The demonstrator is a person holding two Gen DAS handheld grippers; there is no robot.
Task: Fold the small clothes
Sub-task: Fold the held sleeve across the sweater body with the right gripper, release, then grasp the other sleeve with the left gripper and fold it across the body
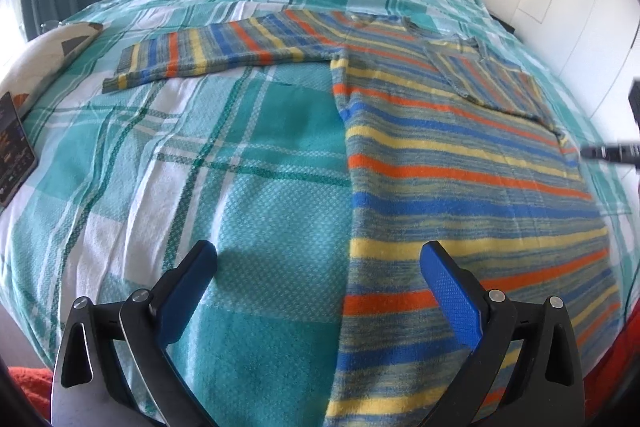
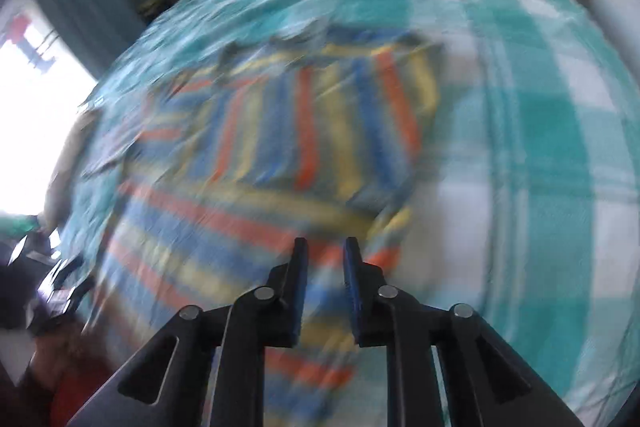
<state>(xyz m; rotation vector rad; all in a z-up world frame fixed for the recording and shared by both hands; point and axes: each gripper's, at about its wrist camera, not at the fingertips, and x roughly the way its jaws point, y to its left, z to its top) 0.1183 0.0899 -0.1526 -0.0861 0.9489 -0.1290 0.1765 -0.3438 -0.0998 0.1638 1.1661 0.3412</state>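
Striped sweater (image 1: 460, 163) flat on bed (image 1: 248, 187). Right sleeve (image 1: 492, 79) folded in; left sleeve (image 1: 208, 55) outstretched. Left gripper (image 1: 318, 267) jaws wide, empty, straddling hem edge. Right gripper (image 2: 326, 247) jaws narrow, nothing between, view blurred.

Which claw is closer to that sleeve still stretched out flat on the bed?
Left, probably. The left claw hovers open at the striped sweater's hem, on the outstretched sleeve's side. The right claw is over the opposite side, by the folded-in sleeve.
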